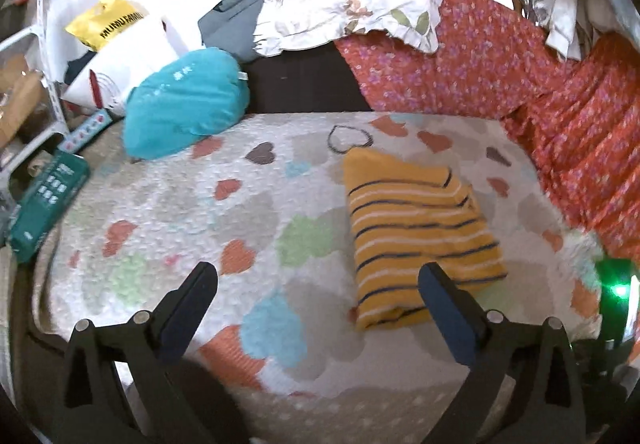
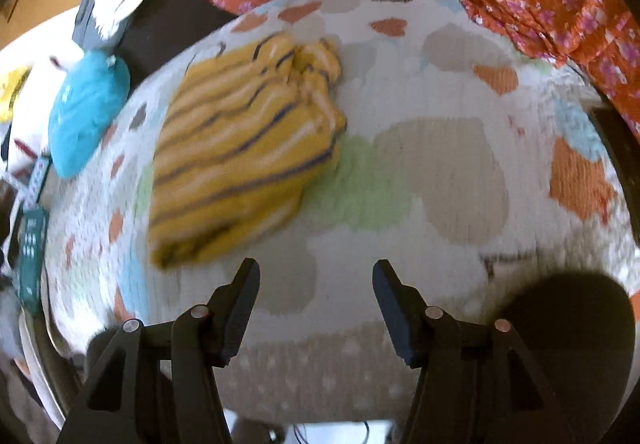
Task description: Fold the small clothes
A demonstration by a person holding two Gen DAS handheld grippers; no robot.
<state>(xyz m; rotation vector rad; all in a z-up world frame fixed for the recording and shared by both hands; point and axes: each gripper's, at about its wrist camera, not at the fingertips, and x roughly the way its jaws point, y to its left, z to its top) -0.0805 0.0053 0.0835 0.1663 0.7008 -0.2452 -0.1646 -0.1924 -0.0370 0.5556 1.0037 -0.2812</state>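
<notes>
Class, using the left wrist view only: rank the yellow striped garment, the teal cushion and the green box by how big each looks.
1. Yellow striped garment, though nearer the camera.
2. Teal cushion, close behind it; their order is unsure.
3. Green box, clearly smallest.

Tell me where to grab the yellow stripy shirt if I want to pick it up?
Probably the near short edge of the shirt. It lies folded and flat on the heart blanket, and that edge looks thick and rounded. Come from the near side, one finger sliding under, one on top.
</notes>
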